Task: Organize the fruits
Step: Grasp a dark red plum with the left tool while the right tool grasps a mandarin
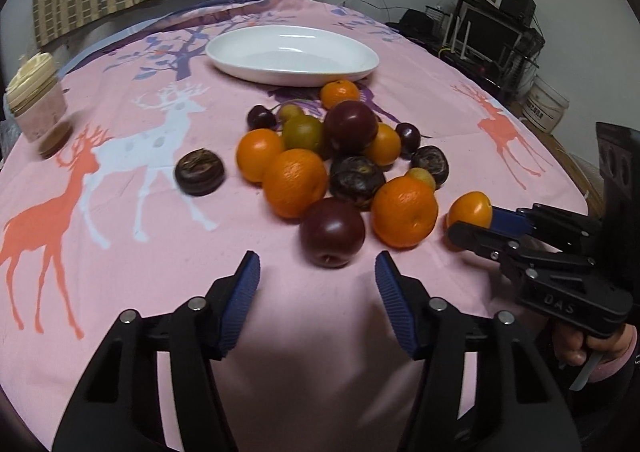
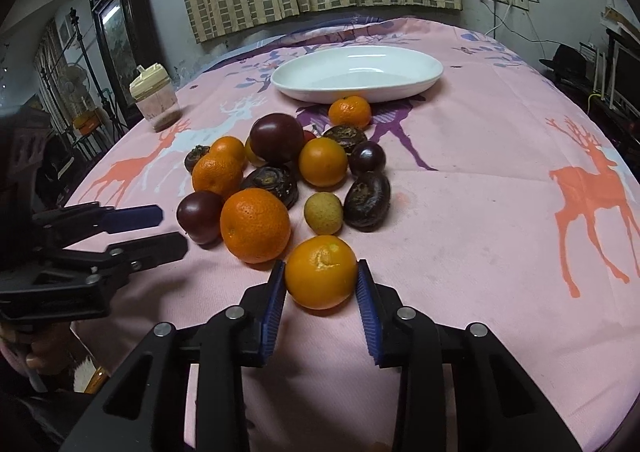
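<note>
A pile of fruit point(image 1: 340, 164) lies on the pink deer tablecloth: oranges, dark red plums, dark brown fruits, small yellow-green ones. A white oval dish point(image 1: 292, 54) stands empty behind it, also in the right wrist view point(image 2: 356, 72). My right gripper point(image 2: 321, 272) is shut on a small orange point(image 2: 320, 272) at the near edge of the pile, resting on the cloth; it also shows in the left wrist view point(image 1: 470, 210). My left gripper point(image 1: 318, 272) is open and empty, just in front of a dark red plum point(image 1: 332, 232).
A lidded plastic jar point(image 1: 38, 100) stands at the far left of the table. One dark brown fruit point(image 1: 200, 171) lies apart, left of the pile. Striped curtains hang behind. Shelves with electronics stand at the right beyond the table edge.
</note>
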